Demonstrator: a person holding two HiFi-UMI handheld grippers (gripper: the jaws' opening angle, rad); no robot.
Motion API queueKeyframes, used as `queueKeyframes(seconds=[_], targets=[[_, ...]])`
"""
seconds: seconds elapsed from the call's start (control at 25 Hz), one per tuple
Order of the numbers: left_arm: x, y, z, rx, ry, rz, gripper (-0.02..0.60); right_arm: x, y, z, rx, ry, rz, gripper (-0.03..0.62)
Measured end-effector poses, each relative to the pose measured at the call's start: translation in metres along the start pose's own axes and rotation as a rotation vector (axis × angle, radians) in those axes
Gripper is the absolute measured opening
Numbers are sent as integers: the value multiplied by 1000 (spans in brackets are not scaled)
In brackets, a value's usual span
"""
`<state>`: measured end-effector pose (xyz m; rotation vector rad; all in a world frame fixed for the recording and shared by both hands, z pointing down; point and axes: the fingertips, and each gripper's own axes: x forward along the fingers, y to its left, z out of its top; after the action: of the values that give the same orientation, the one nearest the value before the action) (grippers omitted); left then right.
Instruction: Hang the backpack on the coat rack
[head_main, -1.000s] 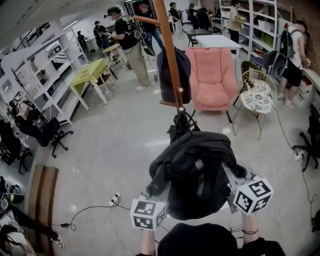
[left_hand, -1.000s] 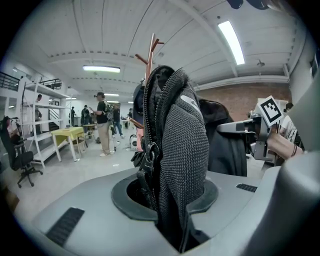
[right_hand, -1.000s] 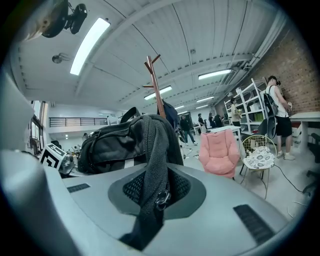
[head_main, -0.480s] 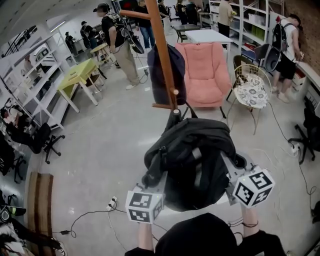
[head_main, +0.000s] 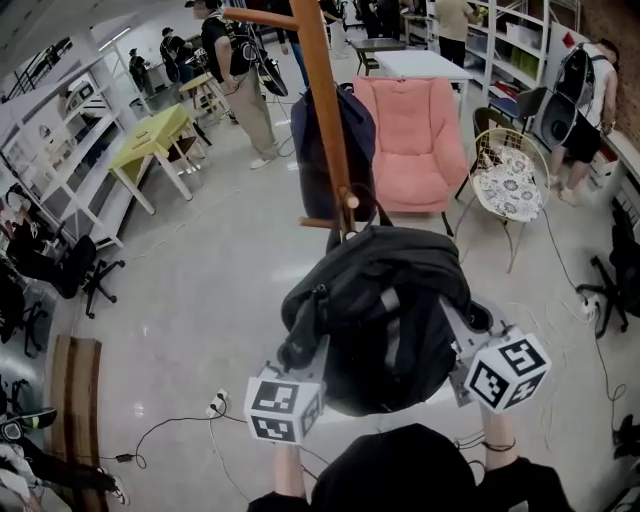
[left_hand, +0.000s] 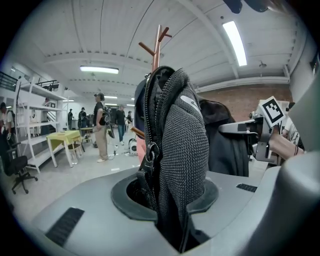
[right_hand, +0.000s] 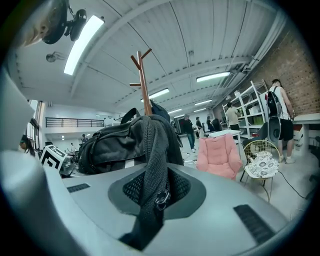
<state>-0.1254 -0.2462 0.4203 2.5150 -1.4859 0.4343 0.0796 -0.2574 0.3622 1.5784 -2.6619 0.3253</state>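
Note:
I carry a black backpack (head_main: 385, 320) between both grippers in the head view, just in front of the wooden coat rack (head_main: 322, 110). A dark bag (head_main: 332, 140) hangs on the far side of the rack. My left gripper (head_main: 312, 352) is shut on a padded mesh part with a zipper (left_hand: 182, 150). My right gripper (head_main: 466, 338) is shut on a mesh strap (right_hand: 152, 160). The rack's top pegs (left_hand: 156, 42) rise behind the backpack in the left gripper view, and the rack (right_hand: 142, 80) also stands beyond the pack's body (right_hand: 115, 145).
A pink armchair (head_main: 415, 140) and a wire chair (head_main: 510, 190) stand behind the rack on the right. A yellow-green table (head_main: 160, 135) is at the left. Several people stand at the back. Cables and a power strip (head_main: 215, 405) lie on the floor.
Both grippers have carried the backpack forward toward the coat rack. The rack's lower peg now sits just over the pack's top.

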Motion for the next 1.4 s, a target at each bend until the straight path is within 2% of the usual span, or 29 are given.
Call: queueKeyframes(seconds=[0.28,0.56,1.4], targets=[[30,7,4,-39,30,39,112,31,-26,2,14,49,39,37],[50,11,-10,-83,62,71,112,55,-41,-12,24,100,85,37],[75,22,-43,-130,105,59,117,83,-56,-42,31,143,71,37]])
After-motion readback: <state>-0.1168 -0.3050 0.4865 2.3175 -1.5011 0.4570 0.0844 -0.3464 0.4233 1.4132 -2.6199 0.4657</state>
